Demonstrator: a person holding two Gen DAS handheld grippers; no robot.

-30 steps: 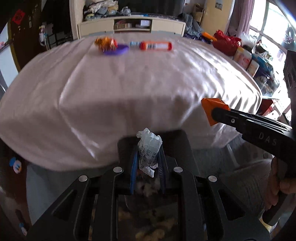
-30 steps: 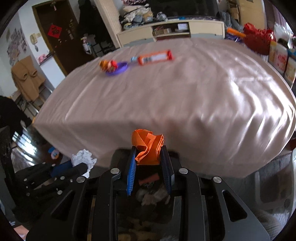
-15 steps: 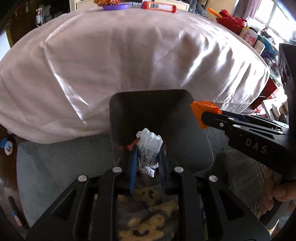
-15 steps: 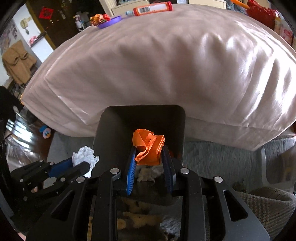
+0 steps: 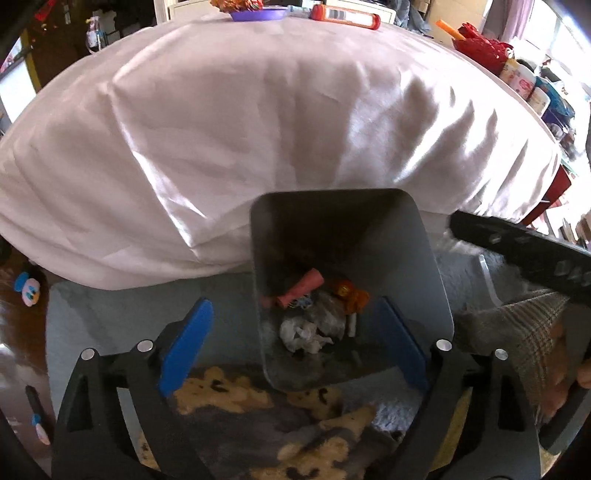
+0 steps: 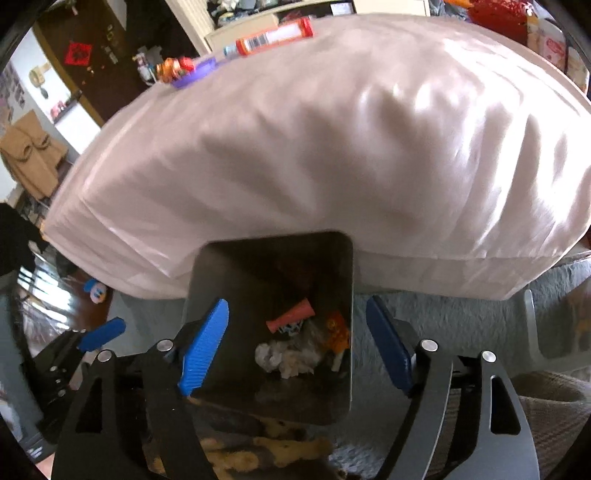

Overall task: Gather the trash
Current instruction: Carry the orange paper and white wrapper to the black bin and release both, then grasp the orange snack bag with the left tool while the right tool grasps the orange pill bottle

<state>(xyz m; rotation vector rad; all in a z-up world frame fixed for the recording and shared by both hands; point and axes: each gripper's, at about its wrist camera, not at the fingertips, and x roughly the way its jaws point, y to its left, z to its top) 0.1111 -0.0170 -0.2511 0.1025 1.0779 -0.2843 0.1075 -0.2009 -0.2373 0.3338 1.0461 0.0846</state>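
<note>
Above the dark grey rectangular metal bin [image 5: 436, 280], left gripper [image 5: 293, 341] spread wide, blue pads [image 5: 186, 341] well apart, nothing between them. Same deal over on the right gripper [image 6: 295, 341]: blue ribbed pads [image 6: 203, 349] splayed out either side of the bin [image 6: 340, 398], holding nothing.

Down inside the bin, a crumpled white paper wad [image 5: 303, 334] near the front wall, a scrunched orange wrapper [image 5: 352, 295] toward the right wall, a pink rolled tube [image 5: 301, 288] lying tilted behind them, plus a small white stub [image 5: 351, 325] just beside the orange bit. Same pile in the right view: white wad [image 6: 271, 356], orange wrapper [image 6: 338, 332], pink tube [image 6: 291, 317].

Just behind the bin, a draped pale pink satin tablecloth [image 5: 258, 129]. Way back on it, a purple shallow dish [image 5: 258, 14] with orange-wrapped stuff and a long orange-and-white tube [image 5: 345, 15]. Underfoot, a grey fuzzy rug [image 5: 110, 314].
</note>
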